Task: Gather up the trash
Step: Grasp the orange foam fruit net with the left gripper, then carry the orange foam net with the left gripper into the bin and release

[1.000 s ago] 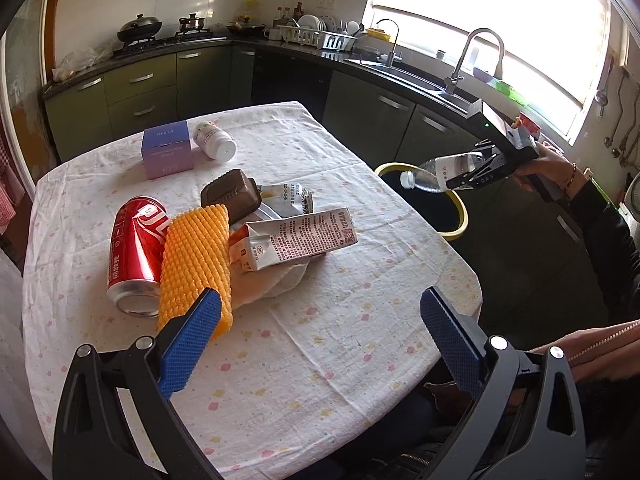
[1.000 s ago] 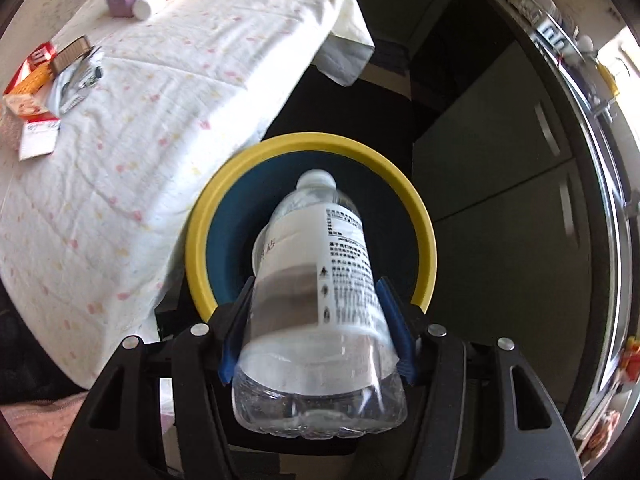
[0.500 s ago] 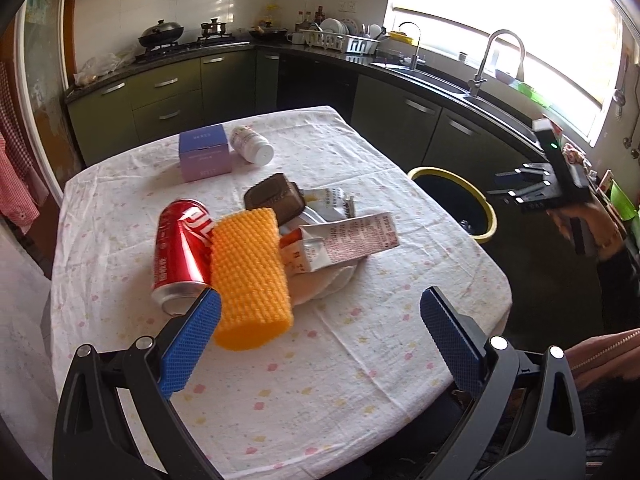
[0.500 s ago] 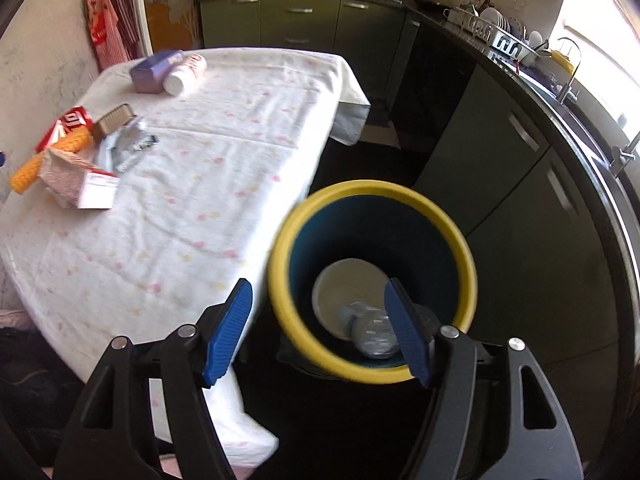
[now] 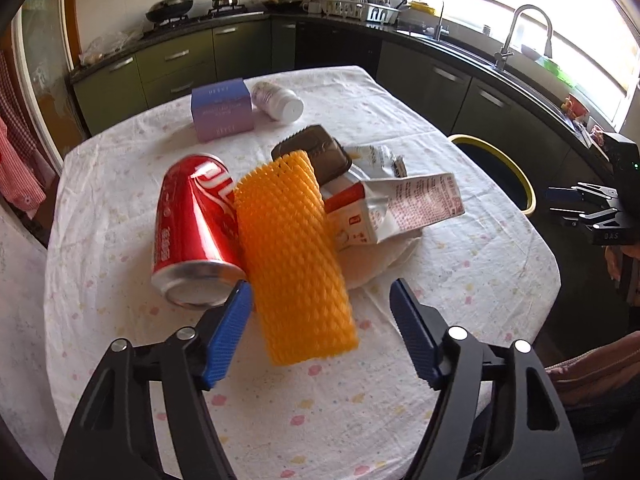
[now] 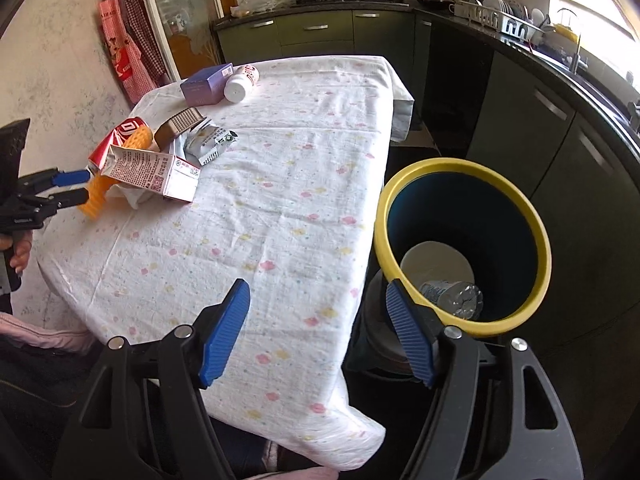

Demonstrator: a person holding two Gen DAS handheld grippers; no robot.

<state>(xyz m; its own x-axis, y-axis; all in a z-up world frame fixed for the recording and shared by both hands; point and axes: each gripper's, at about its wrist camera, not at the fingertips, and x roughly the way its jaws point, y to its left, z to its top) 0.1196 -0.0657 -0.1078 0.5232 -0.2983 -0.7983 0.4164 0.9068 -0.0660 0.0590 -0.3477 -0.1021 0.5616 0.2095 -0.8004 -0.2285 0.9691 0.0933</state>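
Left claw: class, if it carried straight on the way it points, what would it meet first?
Most likely the orange foam net, which already lies between the closing left claw fingers; depth is uncertain.

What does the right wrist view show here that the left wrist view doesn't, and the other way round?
Only the right wrist view shows inside the yellow-rimmed bin, where a clear plastic bottle lies beside a white disc. Only the left wrist view shows the sink tap and the red can's whole side. Both show the orange foam net, the milk carton, the purple box, and the left gripper closing around the net without pressing it yet.
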